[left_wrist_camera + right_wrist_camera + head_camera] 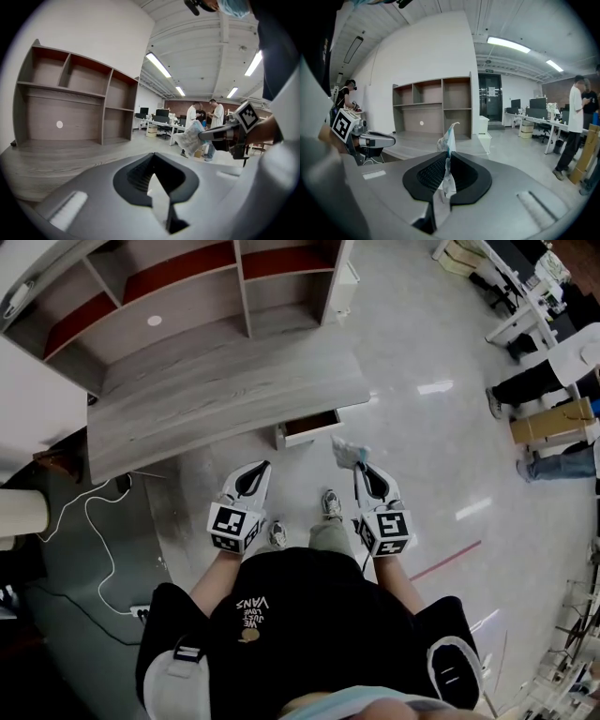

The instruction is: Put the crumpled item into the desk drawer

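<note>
Room, head view: an open office with a glossy grey floor (422, 427). You stand facing a grey wood desk (225, 395) that has a shelf unit (187, 296) along its back.
Drawer, head view: the desk drawer (309, 425) stands pulled out under the desk's front edge, toward its right end, with its reddish inside showing.
Item, head view: the crumpled item (348, 454), pale with a bluish tint, sticks out of the tip of your right gripper (360, 469). It is in the air, near the drawer front and seemingly not over the opening yet.
Left side, head view: your left gripper (262, 467) hangs beside the right one, short of the desk edge, carrying nothing.
Jaws, left gripper view: pressed together with nothing between them. The desk top lies ahead, and your other gripper shows off to the right with the crumpled item poking forward.
Jaws, right gripper view: clamped on the crumpled item. A thin fold runs down between the pads and the loose top stands above them.
Handling, my judgement: it looks like thin wrap or paper, so very light, soft and springy. It should flatten under the pads rather than resist, so your pinch on the middle fold is enough.
Risk, my judgement: it may cling to a pad on release or spring back up out of the drawer.
</note>
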The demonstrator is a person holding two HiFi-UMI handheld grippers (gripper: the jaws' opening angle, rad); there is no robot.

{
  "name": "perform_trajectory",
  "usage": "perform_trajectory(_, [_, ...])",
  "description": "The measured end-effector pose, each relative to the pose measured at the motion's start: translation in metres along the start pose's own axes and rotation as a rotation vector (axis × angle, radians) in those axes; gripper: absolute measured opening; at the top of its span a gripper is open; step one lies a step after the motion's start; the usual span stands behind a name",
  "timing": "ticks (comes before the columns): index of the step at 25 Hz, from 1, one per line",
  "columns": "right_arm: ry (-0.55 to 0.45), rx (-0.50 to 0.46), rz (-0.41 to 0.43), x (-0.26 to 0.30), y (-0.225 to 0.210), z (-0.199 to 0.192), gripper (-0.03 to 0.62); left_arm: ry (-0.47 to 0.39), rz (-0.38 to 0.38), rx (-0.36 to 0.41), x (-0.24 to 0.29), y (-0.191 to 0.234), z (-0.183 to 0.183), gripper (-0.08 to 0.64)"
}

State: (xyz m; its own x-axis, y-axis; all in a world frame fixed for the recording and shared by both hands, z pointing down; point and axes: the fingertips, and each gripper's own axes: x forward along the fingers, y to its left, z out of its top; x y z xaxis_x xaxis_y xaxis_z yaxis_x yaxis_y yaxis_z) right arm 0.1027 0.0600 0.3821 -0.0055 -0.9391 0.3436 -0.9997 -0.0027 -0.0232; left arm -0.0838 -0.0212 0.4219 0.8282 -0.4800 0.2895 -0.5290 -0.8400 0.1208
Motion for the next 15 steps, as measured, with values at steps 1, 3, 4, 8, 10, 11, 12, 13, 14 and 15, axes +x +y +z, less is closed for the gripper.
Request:
perform_trajectory(1, [0.009,-0.012,0.019,0.007,-0.003,0.000,0.020,0.007,0.024,0.002,0.004,0.004,-0.001,0.054])
perform_trajectory(3, [0.030,-0.043,0.057,0.021,-0.008,0.001,0.020,0.017,0.069,-0.008,0.011,0.011,-0.003,0.054])
perform_trajectory(4, [0.043,-0.060,0.075,0.028,-0.011,0.001,0.020,0.018,0.085,-0.019,0.015,0.014,-0.004,0.054])
perform_trajectory(8, [0.085,-0.103,0.132,0.052,-0.020,-0.002,0.020,0.028,0.126,-0.068,0.031,0.023,-0.014,0.054])
perform_trajectory(10, [0.104,-0.110,0.154,0.064,-0.026,-0.006,0.020,0.035,0.145,-0.081,0.041,0.027,-0.022,0.054])
perform_trajectory(11, [0.113,-0.113,0.160,0.069,-0.030,-0.009,0.020,0.038,0.153,-0.084,0.046,0.028,-0.025,0.054])
perform_trajectory(12, [0.121,-0.115,0.165,0.075,-0.034,-0.011,0.020,0.043,0.160,-0.085,0.051,0.030,-0.029,0.054])
perform_trajectory(13, [0.127,-0.117,0.168,0.080,-0.038,-0.013,0.020,0.047,0.165,-0.085,0.056,0.032,-0.033,0.054])
perform_trajectory(14, [0.132,-0.119,0.170,0.086,-0.041,-0.016,0.020,0.052,0.169,-0.084,0.061,0.034,-0.036,0.054])
perform_trajectory(15, [0.137,-0.122,0.173,0.092,-0.043,-0.018,0.020,0.057,0.170,-0.083,0.065,0.035,-0.040,0.054])
